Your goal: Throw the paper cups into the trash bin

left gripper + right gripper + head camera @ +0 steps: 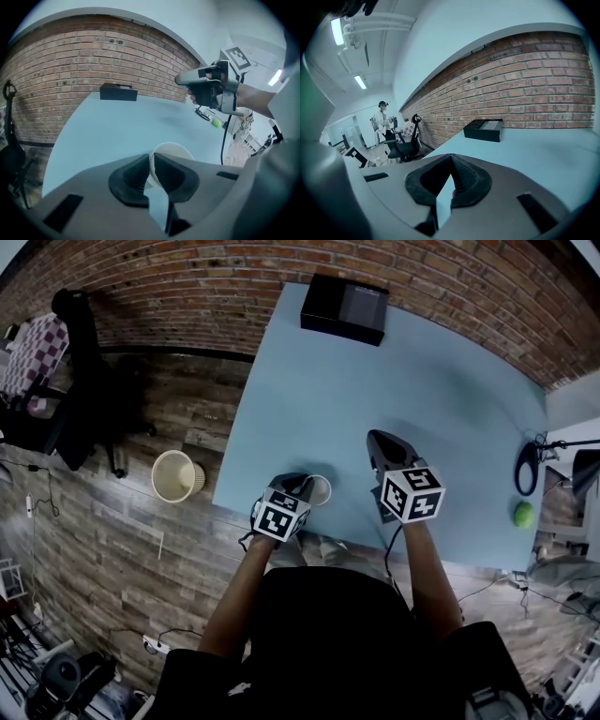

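A white paper cup [320, 489] stands on the light blue table [375, 381] close to its near edge. My left gripper [304, 486] is shut on it; in the left gripper view the cup's wall [176, 149] is pinched between the two dark pads [133, 176]. My right gripper [376, 440] hovers over the table a little to the right of the cup, shut with nothing in it, and its tips meet in the right gripper view [451, 157]. The beige trash bin [175, 475] stands on the wooden floor, left of the table's near corner.
A black box [344, 307] lies at the table's far edge by the brick wall. A green ball [523, 514] and a black cable loop [526, 468] sit at the table's right end. An office chair [89, 381] stands left of the bin. A person [383, 119] stands far off.
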`<state>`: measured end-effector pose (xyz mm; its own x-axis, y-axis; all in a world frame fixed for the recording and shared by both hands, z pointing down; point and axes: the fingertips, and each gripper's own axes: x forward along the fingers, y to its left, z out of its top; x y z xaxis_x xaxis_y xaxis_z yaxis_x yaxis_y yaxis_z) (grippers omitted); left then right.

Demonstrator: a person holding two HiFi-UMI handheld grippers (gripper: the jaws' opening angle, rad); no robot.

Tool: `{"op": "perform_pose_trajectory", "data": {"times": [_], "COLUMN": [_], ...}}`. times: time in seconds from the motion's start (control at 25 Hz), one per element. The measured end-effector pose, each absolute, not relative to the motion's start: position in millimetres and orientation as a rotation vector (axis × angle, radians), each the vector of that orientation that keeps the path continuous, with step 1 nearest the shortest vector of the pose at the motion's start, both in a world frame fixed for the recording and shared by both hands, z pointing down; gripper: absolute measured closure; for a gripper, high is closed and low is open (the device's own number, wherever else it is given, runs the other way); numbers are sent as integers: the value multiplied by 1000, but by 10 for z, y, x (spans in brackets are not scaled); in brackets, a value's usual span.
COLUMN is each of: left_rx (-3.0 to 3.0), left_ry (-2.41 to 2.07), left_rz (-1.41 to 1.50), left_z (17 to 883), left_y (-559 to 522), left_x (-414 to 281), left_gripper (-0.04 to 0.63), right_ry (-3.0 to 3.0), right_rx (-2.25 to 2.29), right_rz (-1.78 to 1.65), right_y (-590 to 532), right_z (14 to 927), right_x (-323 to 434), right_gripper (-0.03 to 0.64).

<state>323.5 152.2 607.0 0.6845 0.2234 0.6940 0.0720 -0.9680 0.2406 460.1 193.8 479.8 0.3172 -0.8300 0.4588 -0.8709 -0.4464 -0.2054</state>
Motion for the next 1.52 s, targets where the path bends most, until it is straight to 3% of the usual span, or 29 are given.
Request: {"op": "perform_pose_trajectory", "data": {"times": [0.8,1.52], "left_rx": [2715,2497], "left_ry": [-279,-979], "left_rz": [765,421], "left_z": [5181,4625], "left_y": [1288,839], "left_x": [2978,1238], "left_gripper": [555,555], "right_ry": [-1971,-2369], "right_rx": [2246,1794], "right_rz": [734,675], "right_y": [1598,747], "right_z": [4695,4504], "right_x": [4400,3126], "right_gripper": [614,614]}}
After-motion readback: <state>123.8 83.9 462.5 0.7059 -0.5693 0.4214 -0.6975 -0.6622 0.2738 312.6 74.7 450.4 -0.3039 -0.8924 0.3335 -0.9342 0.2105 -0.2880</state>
